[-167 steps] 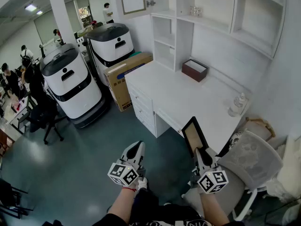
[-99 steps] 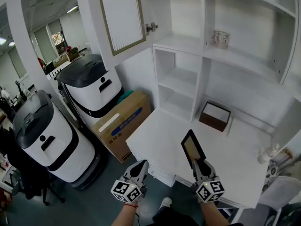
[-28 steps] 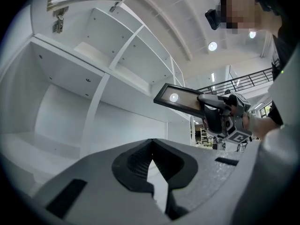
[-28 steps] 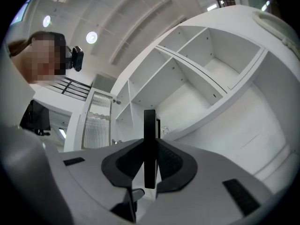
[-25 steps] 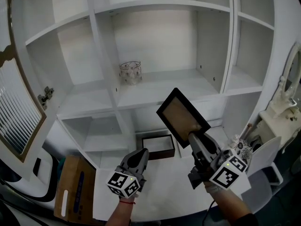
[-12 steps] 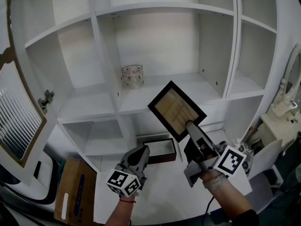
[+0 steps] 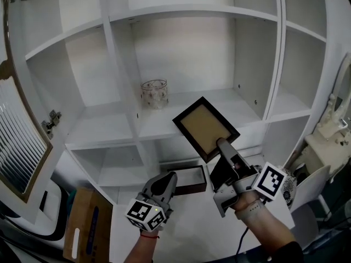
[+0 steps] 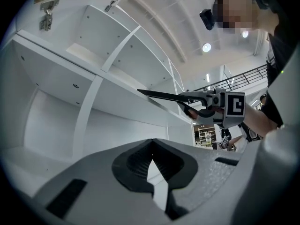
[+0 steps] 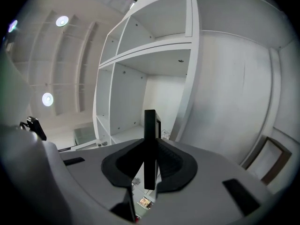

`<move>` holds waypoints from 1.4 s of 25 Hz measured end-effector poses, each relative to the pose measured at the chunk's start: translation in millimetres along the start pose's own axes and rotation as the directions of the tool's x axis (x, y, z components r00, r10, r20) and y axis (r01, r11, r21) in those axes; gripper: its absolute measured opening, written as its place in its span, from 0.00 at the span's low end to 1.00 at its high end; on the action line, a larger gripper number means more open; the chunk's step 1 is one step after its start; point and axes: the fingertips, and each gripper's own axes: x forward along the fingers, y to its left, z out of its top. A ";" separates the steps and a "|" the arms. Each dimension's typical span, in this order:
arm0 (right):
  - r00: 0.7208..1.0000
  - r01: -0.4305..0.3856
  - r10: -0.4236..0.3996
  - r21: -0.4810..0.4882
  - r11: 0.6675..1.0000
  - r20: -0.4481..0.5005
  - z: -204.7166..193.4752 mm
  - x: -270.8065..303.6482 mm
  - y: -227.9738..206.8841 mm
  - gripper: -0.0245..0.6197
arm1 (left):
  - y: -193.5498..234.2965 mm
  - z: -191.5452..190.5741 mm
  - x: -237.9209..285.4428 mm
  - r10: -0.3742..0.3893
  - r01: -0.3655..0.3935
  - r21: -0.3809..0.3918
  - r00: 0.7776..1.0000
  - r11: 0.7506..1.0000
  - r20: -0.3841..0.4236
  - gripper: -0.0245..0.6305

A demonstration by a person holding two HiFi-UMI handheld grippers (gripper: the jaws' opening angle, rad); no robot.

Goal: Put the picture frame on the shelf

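Note:
A black picture frame (image 7: 205, 127) with a tan picture is held tilted in the air in front of the white shelf unit's middle board (image 7: 181, 116). My right gripper (image 7: 224, 146) is shut on its lower corner. In the right gripper view the frame (image 9: 150, 139) stands edge-on between the jaws of the right gripper (image 9: 150, 172). My left gripper (image 7: 166, 178) hangs lower left, jaws together and holding nothing. From the left gripper view the frame (image 8: 159, 95) shows as a thin dark edge, with the shelf boards (image 8: 117, 93) behind it.
A glass jar (image 7: 154, 93) stands on the middle shelf, left of the frame. A brown open box (image 7: 189, 178) lies on the white desk (image 7: 192, 223) below. An open cabinet door (image 7: 19, 141) hangs at the left. A cardboard box (image 7: 88, 229) sits on the floor.
I have come from the floor up to the shelf unit with the frame held. In the last second the right gripper drew the frame slightly left and down, closer to the middle shelf.

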 end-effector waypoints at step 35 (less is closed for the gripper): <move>0.990 0.122 -0.135 0.240 0.963 0.040 24.1 45.5 -18.4 0.29 | 9.2 34.8 20.3 -0.051 0.051 -0.018 0.999 0.999 -0.010 0.04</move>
